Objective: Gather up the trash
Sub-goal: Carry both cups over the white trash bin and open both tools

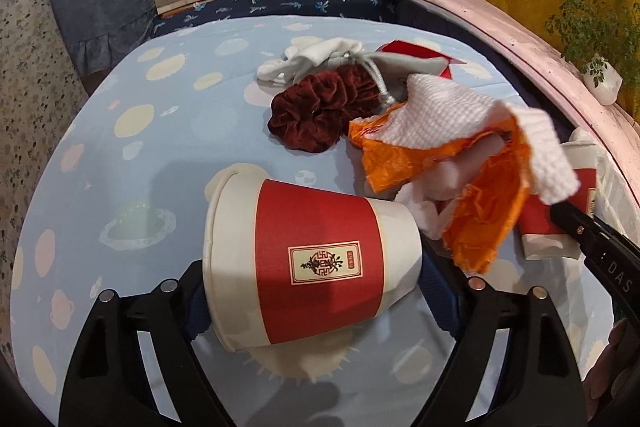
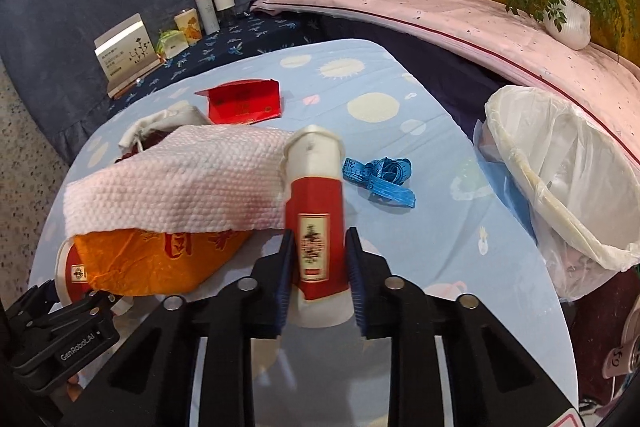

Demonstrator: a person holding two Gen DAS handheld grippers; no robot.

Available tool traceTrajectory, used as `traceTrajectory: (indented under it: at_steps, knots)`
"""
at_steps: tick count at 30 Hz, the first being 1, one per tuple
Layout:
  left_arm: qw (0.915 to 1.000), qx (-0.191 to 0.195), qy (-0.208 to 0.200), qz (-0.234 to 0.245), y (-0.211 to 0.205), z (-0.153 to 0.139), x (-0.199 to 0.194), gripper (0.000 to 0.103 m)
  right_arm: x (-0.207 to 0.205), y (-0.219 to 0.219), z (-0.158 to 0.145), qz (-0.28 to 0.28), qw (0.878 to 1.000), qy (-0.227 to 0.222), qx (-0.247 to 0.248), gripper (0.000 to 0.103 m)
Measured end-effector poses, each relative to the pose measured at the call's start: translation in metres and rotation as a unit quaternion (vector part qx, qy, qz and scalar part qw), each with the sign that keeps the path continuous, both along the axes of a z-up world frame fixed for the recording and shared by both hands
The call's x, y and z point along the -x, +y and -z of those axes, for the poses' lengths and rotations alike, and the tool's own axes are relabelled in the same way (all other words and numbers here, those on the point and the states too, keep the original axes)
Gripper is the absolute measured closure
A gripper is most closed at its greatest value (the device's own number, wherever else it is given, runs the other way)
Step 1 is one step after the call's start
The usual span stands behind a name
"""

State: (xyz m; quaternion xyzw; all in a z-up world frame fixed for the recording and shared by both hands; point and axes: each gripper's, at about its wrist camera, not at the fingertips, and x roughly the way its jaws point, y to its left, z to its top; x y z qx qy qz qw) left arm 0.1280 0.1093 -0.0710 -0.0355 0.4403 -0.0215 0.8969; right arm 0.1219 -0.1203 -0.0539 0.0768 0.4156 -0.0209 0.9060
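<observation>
Your right hand-held gripper (image 2: pixel 319 263) has its 2 blue-padded fingers (image 2: pixel 285 267) pressed in on a squashed red-and-white paper cup (image 2: pixel 316 223), which lies along the line of the fingers with its rim pointing away from you. The jaws stand narrow, and the cup's wall is flattened between them.

Your left hand-held gripper (image 1: pixel 312 291) is spread wide around a second red-and-white paper cup (image 1: pixel 308 259) that lies on its side on the bench (image 1: pixel 132 163), rim toward the left finger, base toward the right. The pads sit at or just beside each end of that cup; I cannot tell whether they press on it yet.

Just beyond the cups you have a heap of trash: a white textured paper towel (image 2: pixel 176 187) draped over a crumpled orange wrapper (image 2: pixel 160 263), the towel's edge touching the cup in your right grip. Behind the heap lie a dark red velvet scrunchie (image 1: pixel 316 107), a white drawstring pouch (image 1: pixel 316 61) and a red folded card (image 2: pixel 244 103). A blue tape measure (image 2: pixel 380 177) lies coiled on the bench to the right of the held cup.

At the bench's right edge stands a bin lined with a clear plastic bag (image 2: pixel 568 183), its mouth open toward you.
</observation>
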Motion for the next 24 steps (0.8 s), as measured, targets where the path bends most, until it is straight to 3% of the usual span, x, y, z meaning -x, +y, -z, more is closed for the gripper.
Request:
traceTrajectory:
  at_steps: [13,24]
  knots:
    - [0.9982,0.009,-0.055,0.022,-0.031,-0.058,0.045,0.022,0.044,-0.029,-0.04,0.013,0.998,-0.051,-0.02,0.082]
    - [0.9931,0.016,-0.088,0.076,-0.095,-0.095,0.074,0.022,0.077,-0.078,-0.069,0.045,0.995,-0.089,-0.027,0.082]
